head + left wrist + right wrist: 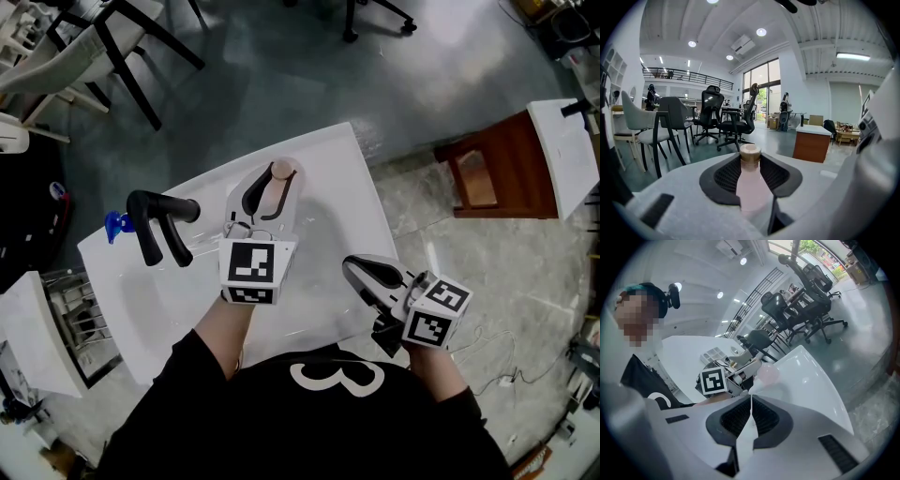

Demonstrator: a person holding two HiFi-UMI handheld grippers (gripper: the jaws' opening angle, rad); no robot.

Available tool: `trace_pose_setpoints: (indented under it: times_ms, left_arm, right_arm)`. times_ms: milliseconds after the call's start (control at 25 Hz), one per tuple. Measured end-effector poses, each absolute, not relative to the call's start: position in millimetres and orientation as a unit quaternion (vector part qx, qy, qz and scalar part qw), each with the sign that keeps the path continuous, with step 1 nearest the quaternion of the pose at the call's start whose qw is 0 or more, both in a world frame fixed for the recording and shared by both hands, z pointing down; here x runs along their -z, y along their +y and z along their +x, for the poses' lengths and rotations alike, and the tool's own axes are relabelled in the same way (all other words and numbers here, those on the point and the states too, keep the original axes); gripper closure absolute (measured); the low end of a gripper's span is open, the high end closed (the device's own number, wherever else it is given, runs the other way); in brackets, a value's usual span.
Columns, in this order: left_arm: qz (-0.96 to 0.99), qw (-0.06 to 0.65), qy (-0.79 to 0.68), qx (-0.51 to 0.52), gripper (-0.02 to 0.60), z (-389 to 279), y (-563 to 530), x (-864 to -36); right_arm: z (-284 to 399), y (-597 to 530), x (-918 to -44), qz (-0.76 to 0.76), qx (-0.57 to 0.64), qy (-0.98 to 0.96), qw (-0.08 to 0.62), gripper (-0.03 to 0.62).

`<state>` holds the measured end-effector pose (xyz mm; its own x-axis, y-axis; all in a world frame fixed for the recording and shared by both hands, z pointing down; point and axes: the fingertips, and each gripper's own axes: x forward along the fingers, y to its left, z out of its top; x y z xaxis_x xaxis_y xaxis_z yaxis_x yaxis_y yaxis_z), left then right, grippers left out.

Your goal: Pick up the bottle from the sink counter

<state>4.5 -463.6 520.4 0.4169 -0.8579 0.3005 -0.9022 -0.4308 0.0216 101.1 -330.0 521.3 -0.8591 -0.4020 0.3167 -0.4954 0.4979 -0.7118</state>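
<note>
Grip matters now: left gripper clamps the pale pink plastic bottle with tan cap between its pads (right gripper clenched, empty). I would raise it steadily off the white sink counter without loosening.

my left tool is white and black, the bottle pale pink with a tan cap, the counter white

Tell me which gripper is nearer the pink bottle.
Left. The left gripper grips the bottle between its fingers; the right gripper, fingers shut and empty, hangs apart to the bottle's right.
</note>
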Motion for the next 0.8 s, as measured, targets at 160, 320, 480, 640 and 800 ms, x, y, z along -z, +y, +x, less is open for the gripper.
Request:
trace_pose_setpoints:
  times_ms: [160, 320, 480, 640, 800]
  left_arm:
    - [0.836, 0.093, -0.527, -0.125, 0.446, 4, -462, -520]
    - [0.832, 0.107, -0.531, -0.121, 0.446, 1, -461, -519]
    - [0.83, 0.112, -0.533, -0.123, 0.445, 0, -456, -516]
    - [0.827, 0.112, -0.538, -0.123, 0.445, -3, -450, -509]
    - [0.827, 0.109, -0.537, -0.125, 0.445, -2, -441, -500]
  right_arm:
    - [103, -329, -521, 0.263, -0.429, -0.863, 0.052, 0.576]
    - [103, -329, -517, 0.265, -0.425, -0.864, 0.047, 0.576]
    - [103, -326, -511, 0.262, -0.42, -0.868, 0.046, 0.576]
    - [103, -321, -507, 0.258, -0.416, -0.871, 0.046, 0.576]
    - [106, -315, -500, 0.256, -0.41, -0.874, 0.042, 0.576]
